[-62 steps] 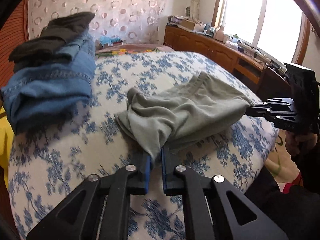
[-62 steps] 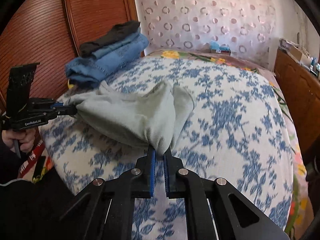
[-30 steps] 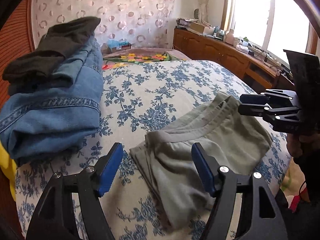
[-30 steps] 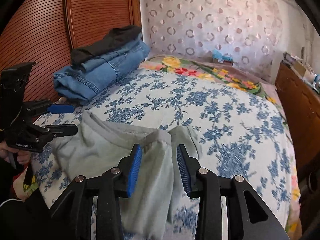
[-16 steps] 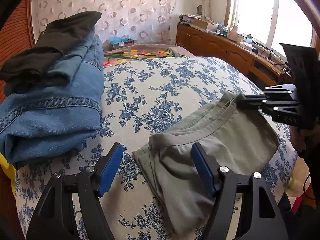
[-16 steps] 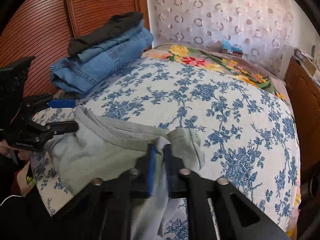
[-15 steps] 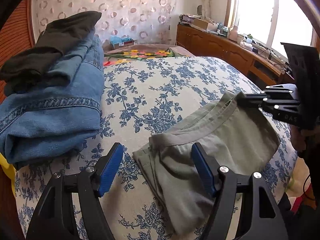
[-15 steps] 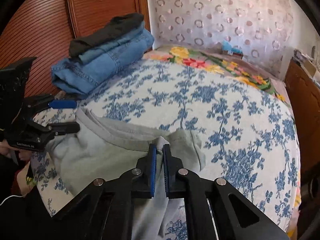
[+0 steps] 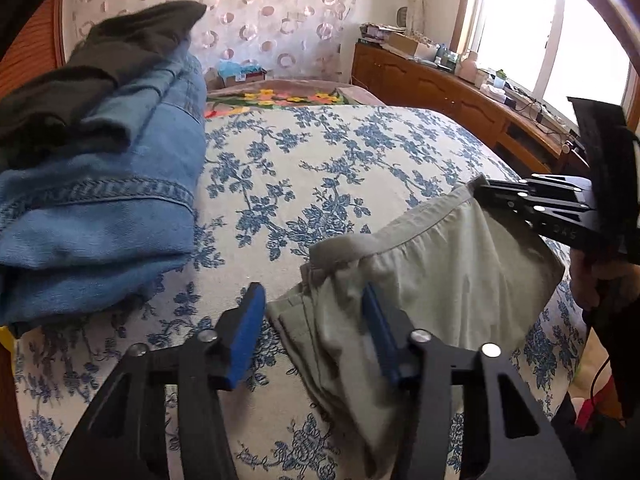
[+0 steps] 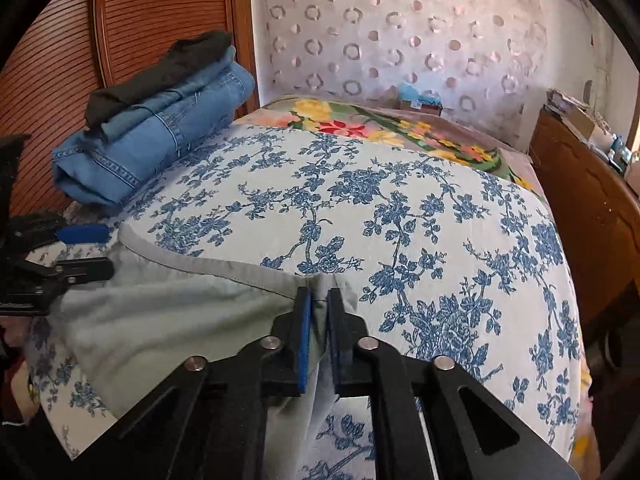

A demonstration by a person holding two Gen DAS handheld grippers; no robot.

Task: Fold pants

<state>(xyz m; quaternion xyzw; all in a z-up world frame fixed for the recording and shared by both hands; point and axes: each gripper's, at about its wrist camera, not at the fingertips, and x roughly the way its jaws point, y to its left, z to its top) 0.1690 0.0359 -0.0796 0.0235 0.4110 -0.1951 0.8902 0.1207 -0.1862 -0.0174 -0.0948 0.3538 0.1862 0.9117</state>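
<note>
Grey-green pants (image 9: 432, 276) lie folded on the flowered bedspread (image 9: 320, 168), waistband toward the pillows. My left gripper (image 9: 312, 320) is open, its blue pads either side of the near waistband corner. My right gripper (image 10: 318, 304) is shut on the other waistband corner of the pants (image 10: 160, 320); it also shows in the left wrist view (image 9: 486, 192). The left gripper shows at the left edge of the right wrist view (image 10: 96, 250).
A stack of folded blue jeans (image 9: 100, 208) topped by dark trousers (image 9: 100, 56) sits at the bed's left side, also in the right wrist view (image 10: 152, 128). A wooden sideboard (image 9: 460, 100) runs under the window. A slatted wooden headboard (image 10: 120, 40) stands behind the stack.
Both grippers let the pants down on the bed and opened. The right gripper then shut on its waistband corner; the left jaws have narrowed around the near corner.
</note>
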